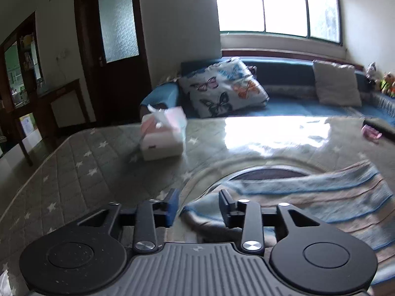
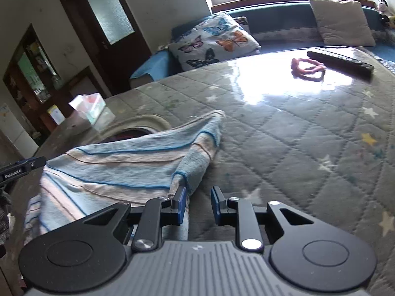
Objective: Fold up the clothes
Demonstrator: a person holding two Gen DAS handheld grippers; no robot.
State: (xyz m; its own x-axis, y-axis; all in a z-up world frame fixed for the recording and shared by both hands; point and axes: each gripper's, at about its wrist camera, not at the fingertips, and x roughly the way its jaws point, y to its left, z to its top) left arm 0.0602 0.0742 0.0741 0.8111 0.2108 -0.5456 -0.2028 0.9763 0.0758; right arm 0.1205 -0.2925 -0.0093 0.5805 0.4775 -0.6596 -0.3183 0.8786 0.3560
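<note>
On the quilted table (image 2: 284,133) the striped cloth (image 2: 118,162) lies partly folded, one corner rolled up just ahead of our right claw (image 2: 197,206). Its jaws stand apart on nothing, likely lined up to take that corner. Our left claw (image 1: 198,206) gapes too, poised over the cloth's near edge, empty. A tissue box (image 1: 161,135), remote (image 2: 340,60) and pink band (image 2: 308,68) sit well apart, blocking nothing.

The striped garment (image 2: 118,165), fuzzy light blue and beige with thin darker blue lines, lies rumpled and partly folded over itself across the lower left of the right wrist view, one corner trailing up toward the frame's middle.
</note>
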